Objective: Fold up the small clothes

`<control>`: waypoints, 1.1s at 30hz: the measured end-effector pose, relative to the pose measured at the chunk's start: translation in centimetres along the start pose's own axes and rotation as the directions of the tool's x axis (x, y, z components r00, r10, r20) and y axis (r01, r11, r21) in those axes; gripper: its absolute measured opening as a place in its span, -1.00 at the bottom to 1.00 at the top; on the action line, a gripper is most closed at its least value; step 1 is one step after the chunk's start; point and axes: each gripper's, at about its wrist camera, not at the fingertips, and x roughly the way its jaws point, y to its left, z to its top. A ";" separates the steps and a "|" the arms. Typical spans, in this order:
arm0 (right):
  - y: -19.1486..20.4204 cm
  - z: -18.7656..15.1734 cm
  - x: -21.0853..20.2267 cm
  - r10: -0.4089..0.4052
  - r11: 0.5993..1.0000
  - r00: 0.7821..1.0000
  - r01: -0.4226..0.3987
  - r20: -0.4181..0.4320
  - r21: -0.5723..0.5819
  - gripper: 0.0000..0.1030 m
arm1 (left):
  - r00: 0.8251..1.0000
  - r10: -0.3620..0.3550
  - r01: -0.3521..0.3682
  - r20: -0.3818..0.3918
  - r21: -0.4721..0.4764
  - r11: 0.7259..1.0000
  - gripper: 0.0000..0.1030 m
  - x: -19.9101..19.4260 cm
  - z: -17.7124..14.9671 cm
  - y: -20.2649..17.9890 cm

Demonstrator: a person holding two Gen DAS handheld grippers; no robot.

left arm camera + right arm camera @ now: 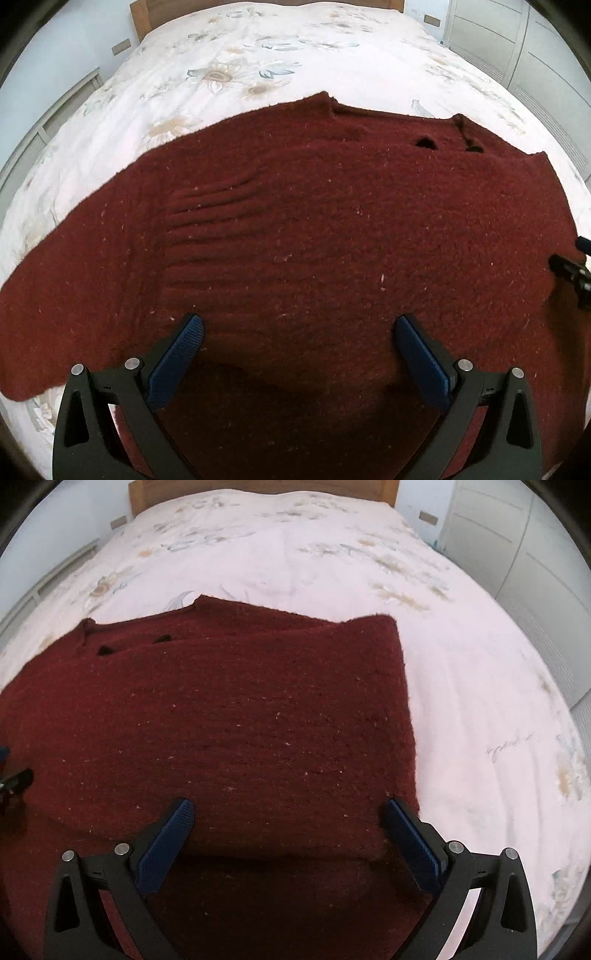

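Left gripper [299, 330] and right gripper [290, 814] — both spread wide.

Each hand-held gripper [299, 328] has black arms, silver screws [132, 363], blue textured pads [177, 360].

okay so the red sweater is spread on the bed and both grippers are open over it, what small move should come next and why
Probably bring the left gripper to the left sleeve and close on it. That sleeve lies spread out over the bedspread, while the sweater on the right side already ends in a straight folded edge. Both grippers, including the right gripper, are open and holding nothing.
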 end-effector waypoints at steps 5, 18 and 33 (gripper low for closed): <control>0.7 -0.5 0.9 -0.014 1.000 1.000 0.015 0.015 -0.028 0.99 | 1.000 0.026 -0.026 0.005 -0.025 0.999 0.99 0.2 0.0 -0.3; 1.4 -0.5 -1.5 -0.027 1.000 1.000 0.027 0.012 -0.003 0.99 | 0.998 0.049 -0.048 0.028 -0.063 0.997 0.99 -0.4 0.5 -1.1; 3.2 -0.2 -7.7 -0.066 0.997 0.996 0.068 0.057 -0.029 0.99 | 0.991 0.079 -0.037 0.110 -0.339 0.940 0.98 -9.6 0.1 9.7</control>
